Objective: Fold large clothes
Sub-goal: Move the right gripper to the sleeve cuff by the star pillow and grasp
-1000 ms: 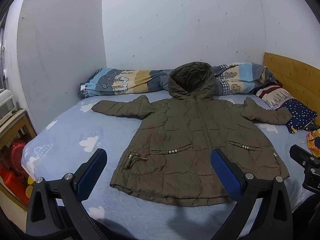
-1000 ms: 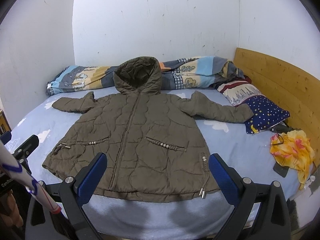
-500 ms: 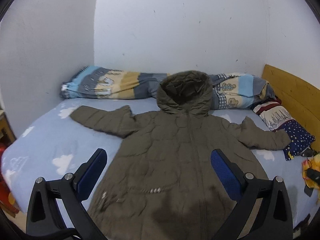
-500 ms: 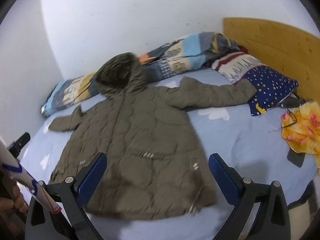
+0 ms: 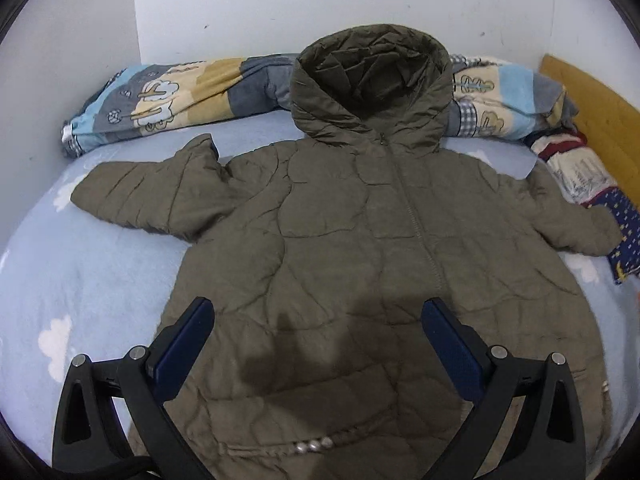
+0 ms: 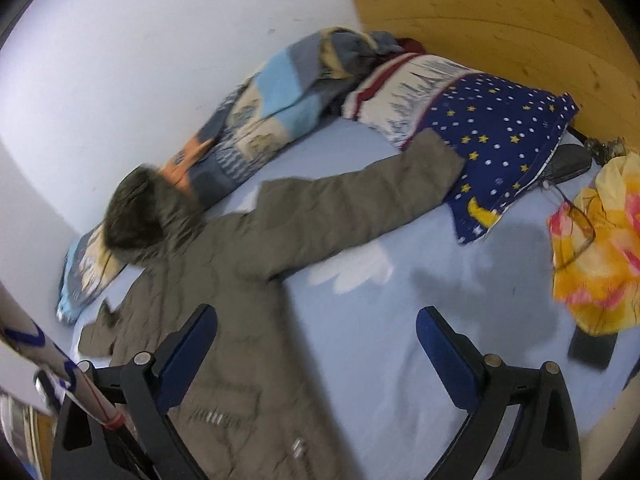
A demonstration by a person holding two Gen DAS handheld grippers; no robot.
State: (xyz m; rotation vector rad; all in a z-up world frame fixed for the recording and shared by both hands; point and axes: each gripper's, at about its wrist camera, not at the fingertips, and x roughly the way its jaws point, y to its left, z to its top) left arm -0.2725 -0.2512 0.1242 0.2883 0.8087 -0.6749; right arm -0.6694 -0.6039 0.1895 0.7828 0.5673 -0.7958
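Observation:
An olive quilted hooded jacket lies flat, face up, on the light blue bed sheet, both sleeves spread out. My left gripper is open and empty, hovering over the jacket's lower front. In the right wrist view the jacket lies at the left, its right sleeve reaching to the starry pillow. My right gripper is open and empty above the sheet beside the jacket's right side, its left finger over the jacket.
A rolled patterned quilt lies along the back wall behind the hood. A blue starry pillow and a striped pillow lie by the wooden headboard. A yellow-pink cloth and a dark phone lie at the right.
Both grippers moved forward and lower over the bed. The left one now hangs over the jacket's front; the right one swung right toward the right sleeve and pillows. Both stayed open.

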